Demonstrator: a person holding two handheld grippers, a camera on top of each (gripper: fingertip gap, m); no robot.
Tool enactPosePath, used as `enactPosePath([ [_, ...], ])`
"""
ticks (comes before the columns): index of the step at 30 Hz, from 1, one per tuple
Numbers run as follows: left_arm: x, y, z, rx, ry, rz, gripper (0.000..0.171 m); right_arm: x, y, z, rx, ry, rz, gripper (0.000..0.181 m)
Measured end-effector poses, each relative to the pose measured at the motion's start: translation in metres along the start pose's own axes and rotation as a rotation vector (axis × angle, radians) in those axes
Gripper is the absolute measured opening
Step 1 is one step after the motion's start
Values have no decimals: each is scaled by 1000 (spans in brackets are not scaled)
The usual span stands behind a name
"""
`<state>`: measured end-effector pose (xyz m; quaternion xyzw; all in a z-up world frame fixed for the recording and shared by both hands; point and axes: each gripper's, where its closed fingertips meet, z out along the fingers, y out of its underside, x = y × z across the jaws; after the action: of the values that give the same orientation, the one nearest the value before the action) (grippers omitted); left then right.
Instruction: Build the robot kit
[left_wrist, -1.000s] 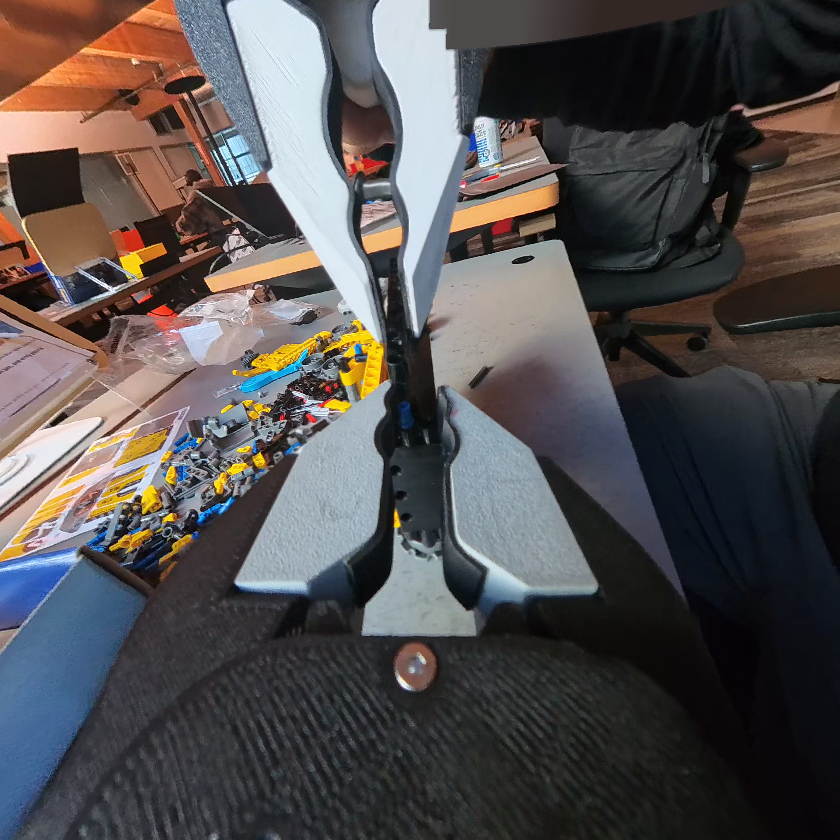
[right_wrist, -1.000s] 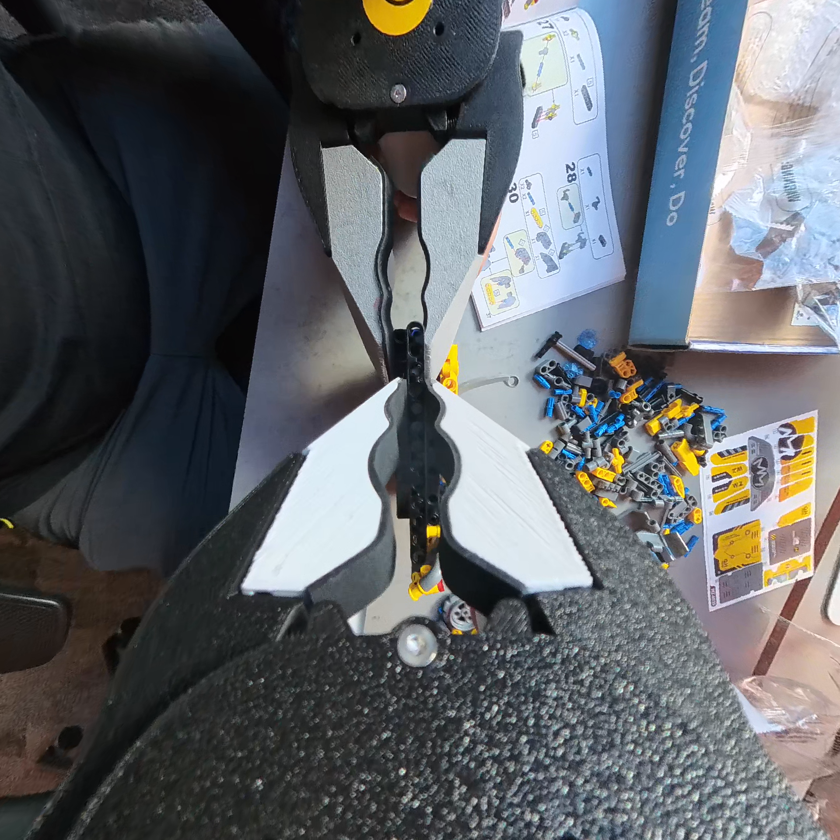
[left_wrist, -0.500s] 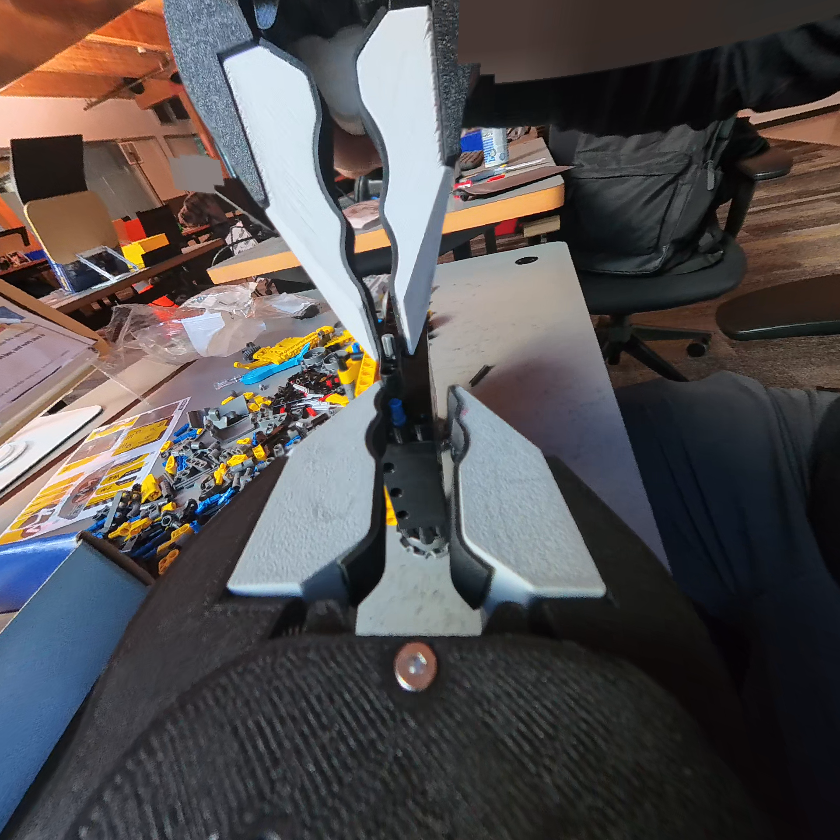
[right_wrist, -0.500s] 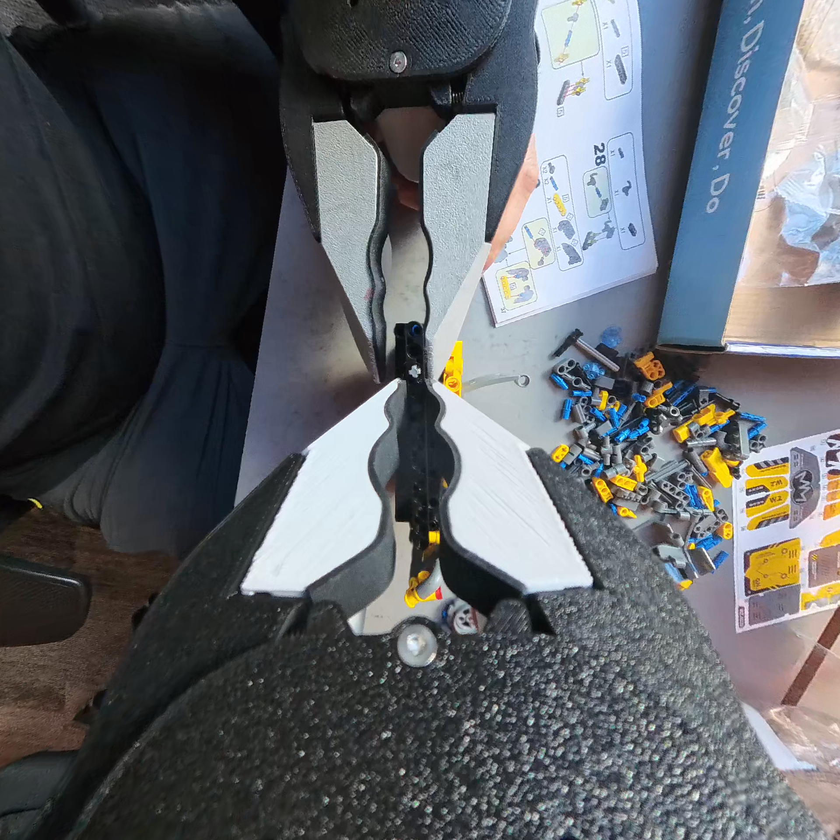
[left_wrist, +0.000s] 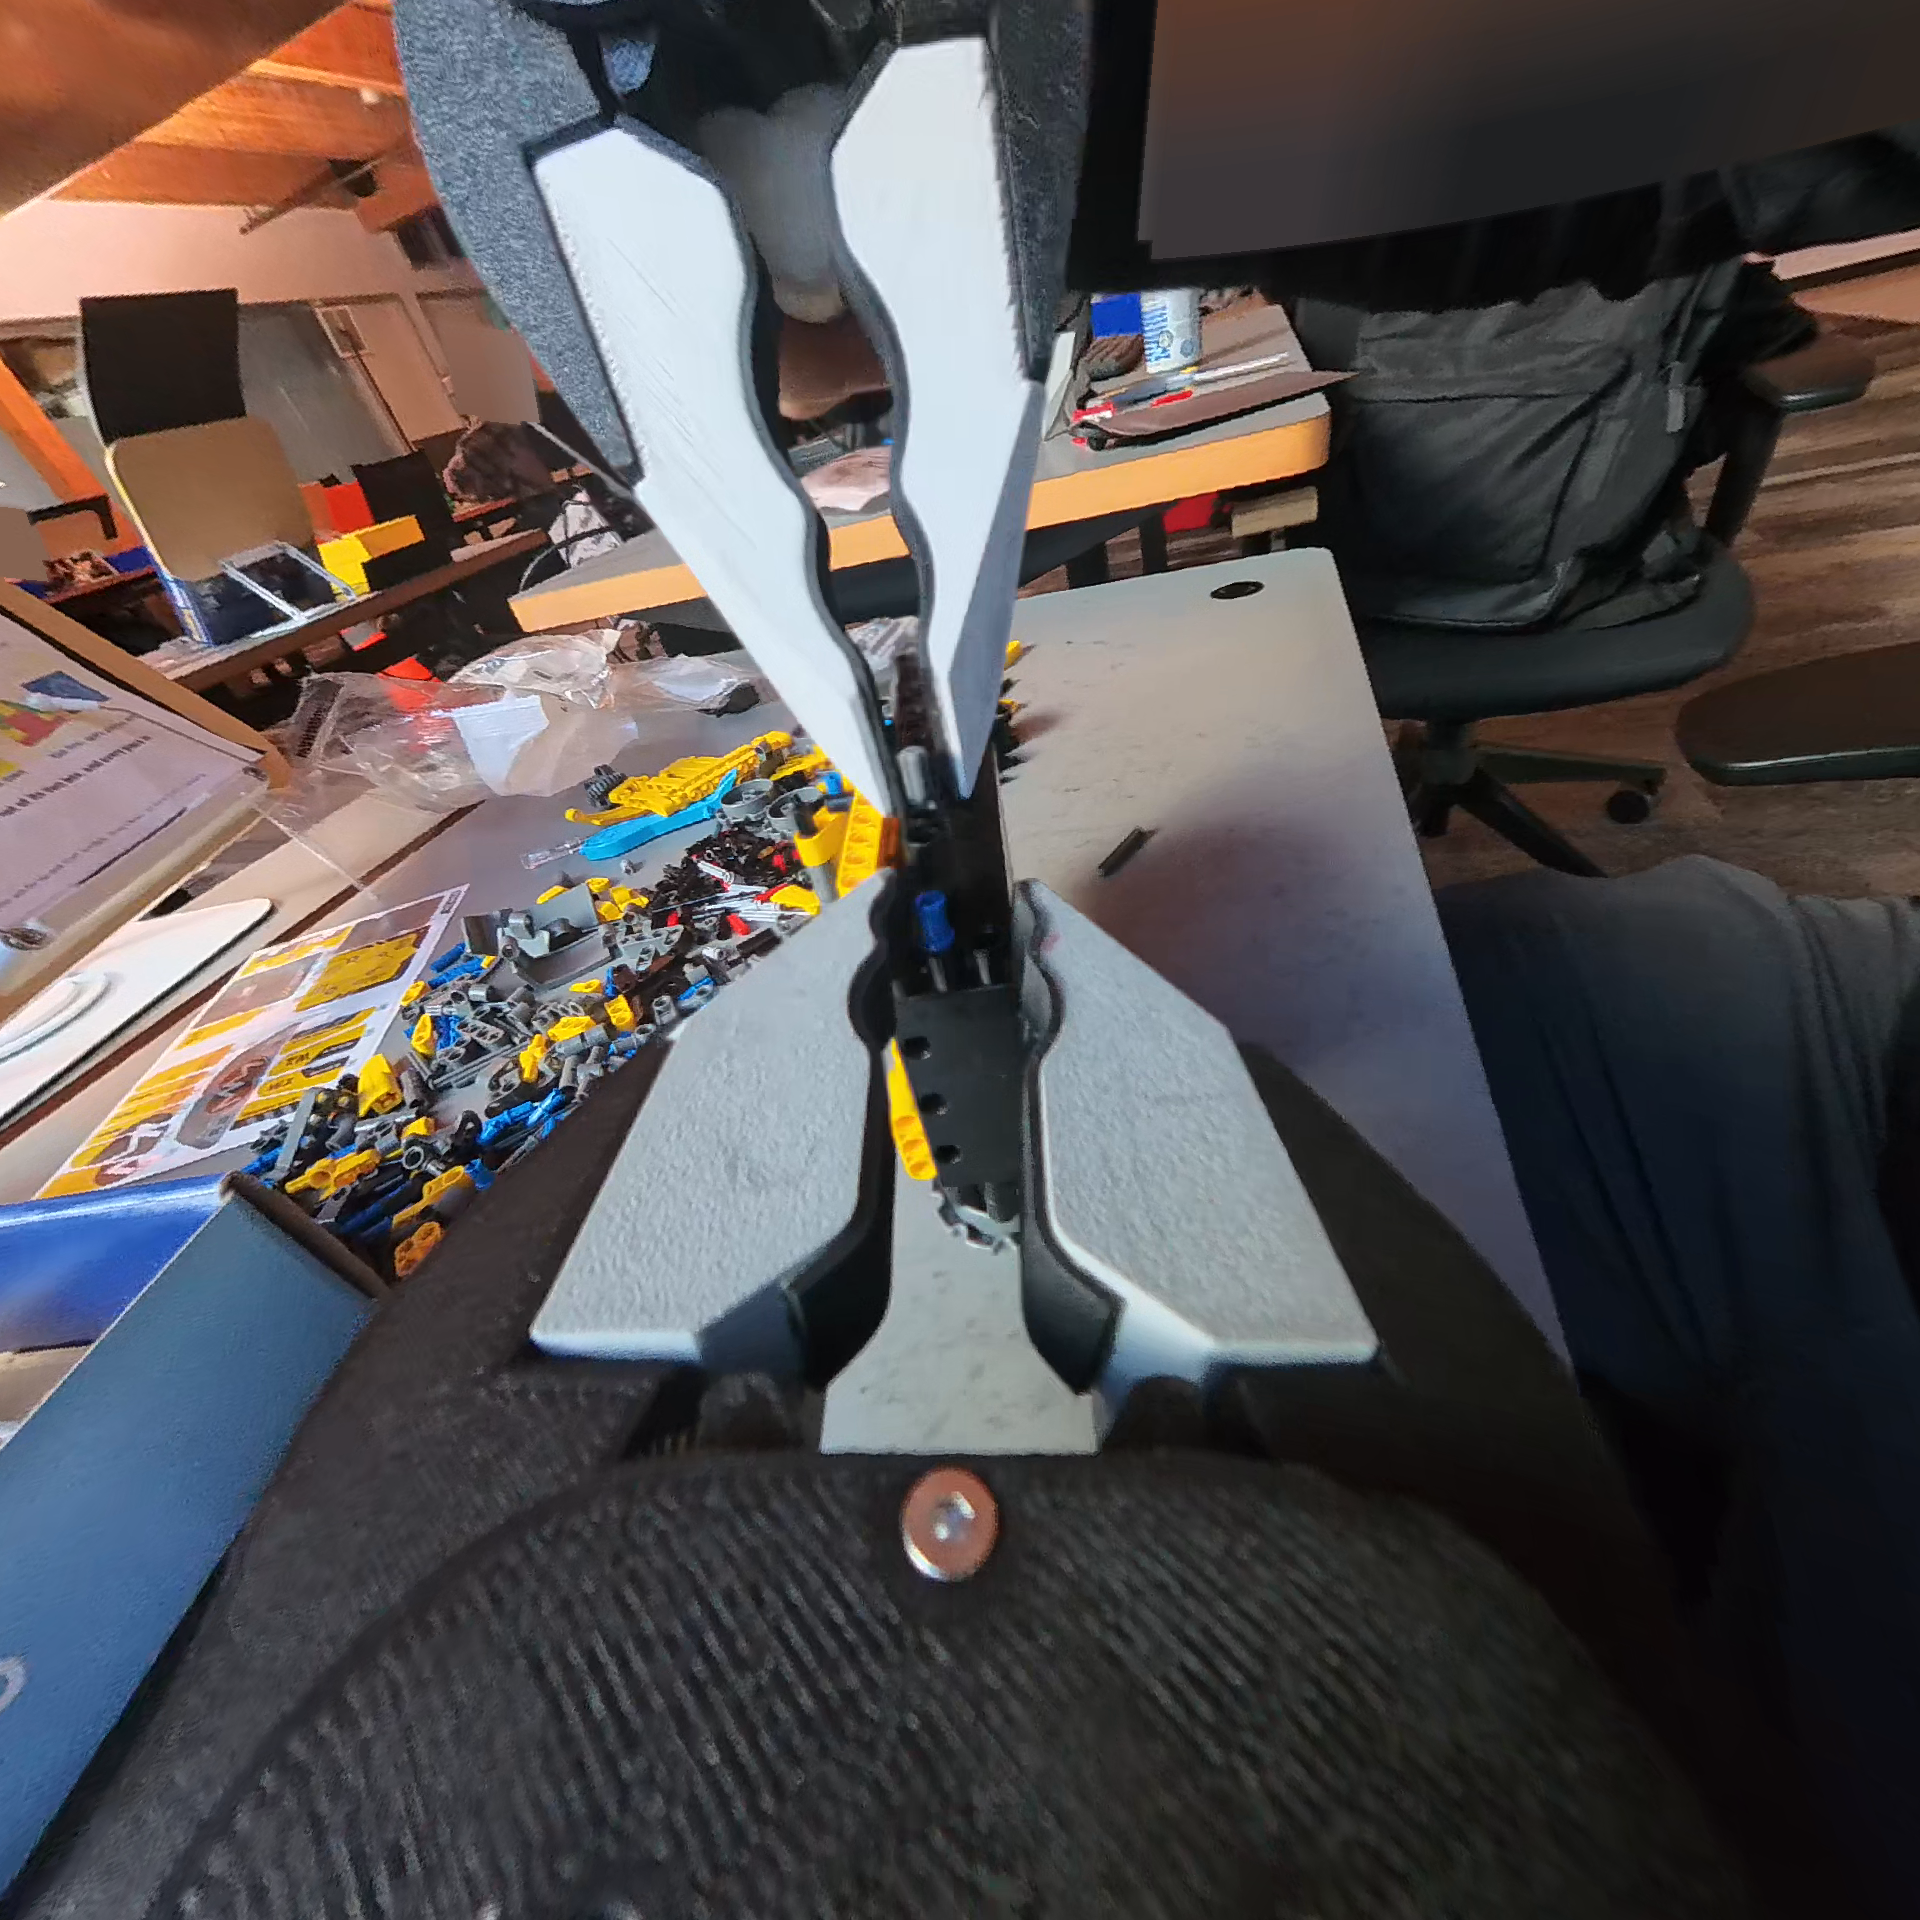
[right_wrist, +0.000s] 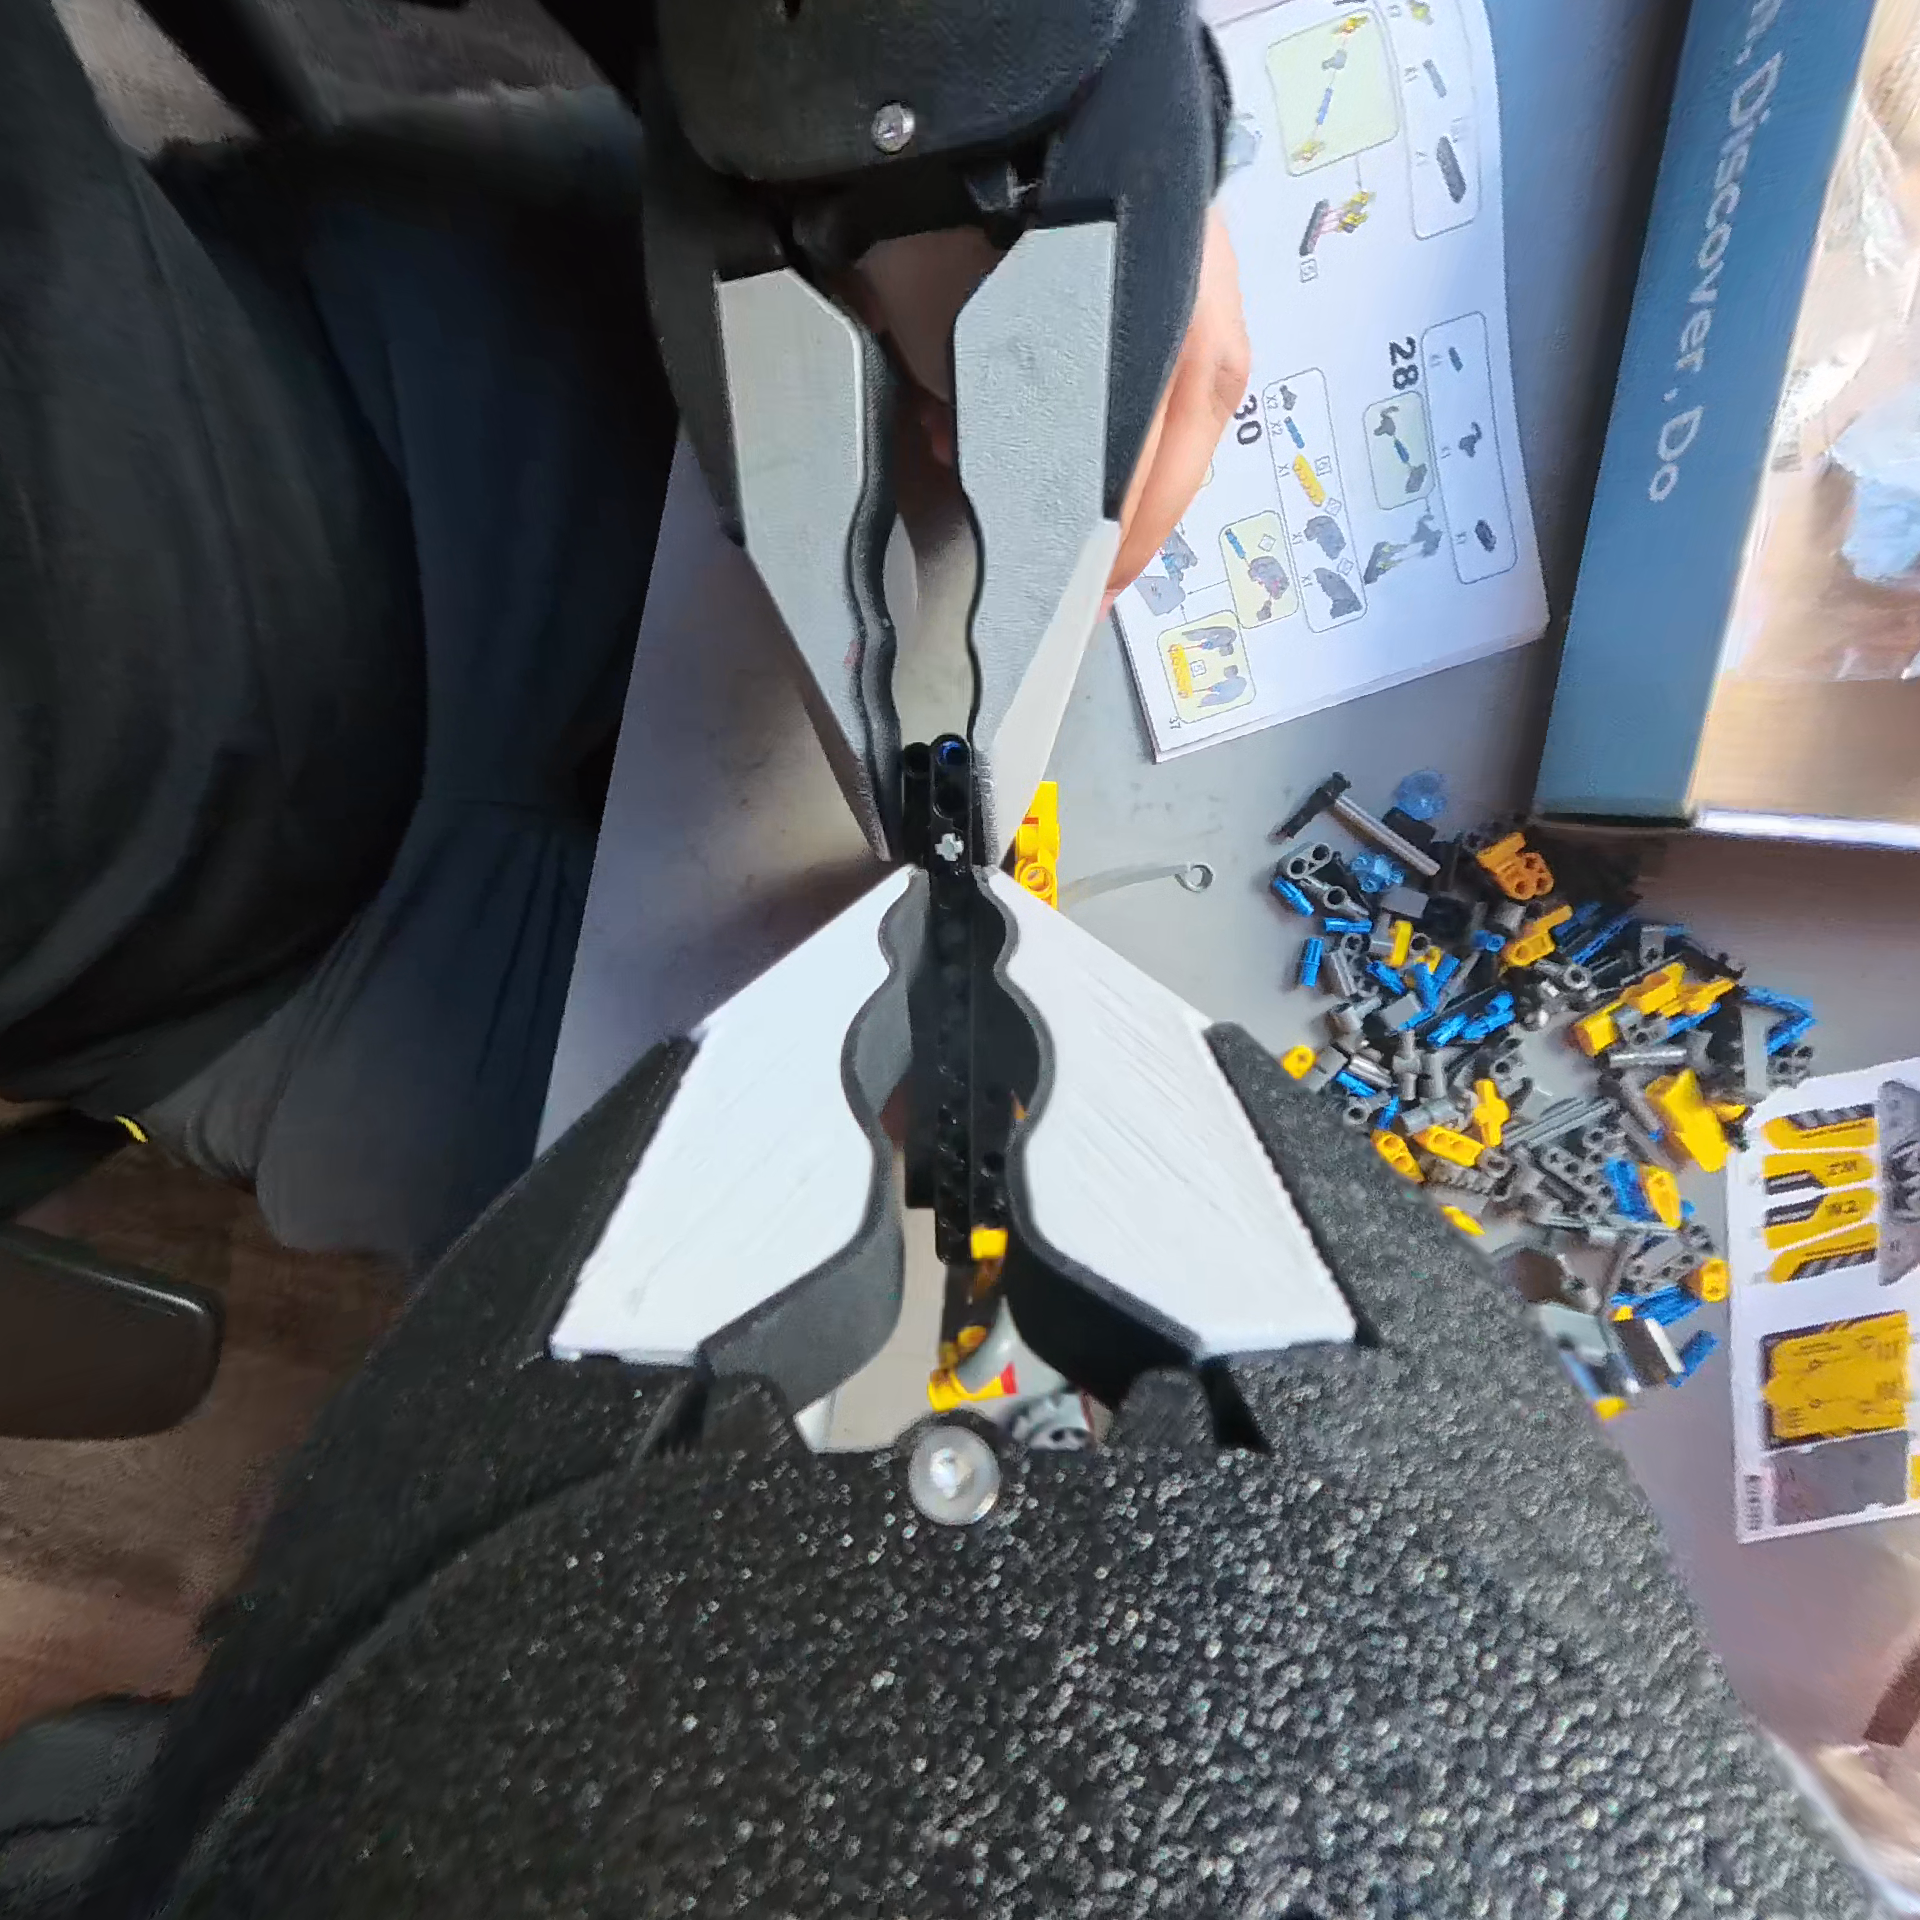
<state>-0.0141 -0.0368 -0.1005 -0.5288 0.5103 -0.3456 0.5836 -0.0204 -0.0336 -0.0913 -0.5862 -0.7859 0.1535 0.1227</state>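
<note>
While both tools point tip to tip above the grey table (left_wrist: 1195, 727), the left tool (left_wrist: 951, 914) is clamped on one end of a black brick assembly (left_wrist: 961, 1049) with blue and yellow pins, and the right tool (right_wrist: 951, 883) is clamped on the other end of the same assembly (right_wrist: 956, 1039), which hangs between them clear of the table. Beside them lies a heap of loose blue, yellow and grey pieces (right_wrist: 1538, 1039); farther out are an instruction booklet (right_wrist: 1351, 416), a sticker sheet (right_wrist: 1829, 1299) and a blue box (right_wrist: 1652, 416)
</note>
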Motion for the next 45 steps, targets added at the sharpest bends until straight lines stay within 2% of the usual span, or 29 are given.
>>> enactPosePath([
  [1,-1,0,0,0,-2,-2,17,0,0,0,-10,2,-35,8],
  [4,-2,2,0,-10,-13,-10,19,2,2,4,-44,-5,-50,8],
  [10,-5,2,0,-15,-34,2,15,6,2,4,-19,2,-12,8],
  [14,-7,3,0,-16,-40,1,15,10,8,-11,-23,62,-3,21],
  [18,-7,3,-1,-14,-39,0,15,11,18,-50,109,167,94,27],
  [21,-8,3,0,-12,-44,7,15,1,42,-63,231,236,203,28],
  [25,-8,2,-1,-8,-42,9,15,-20,80,-48,341,319,346,28],
  [31,-11,-3,-6,45,-47,-20,16,-52,147,-2,380,329,582,26],
  [34,-15,-6,-9,69,-45,-53,18,-61,162,16,428,281,672,25],
  [40,-20,3,-5,1,-81,-68,15,-59,185,39,405,275,728,27],
  [41,-21,3,-5,0,-87,-68,15,-57,186,40,409,278,736,25],
  [44,-20,3,-5,-1,-81,-66,15,-55,186,43,430,265,735,4],
  [45,-19,3,-5,0,-75,-68,15,-57,183,44,445,234,740,4],
])
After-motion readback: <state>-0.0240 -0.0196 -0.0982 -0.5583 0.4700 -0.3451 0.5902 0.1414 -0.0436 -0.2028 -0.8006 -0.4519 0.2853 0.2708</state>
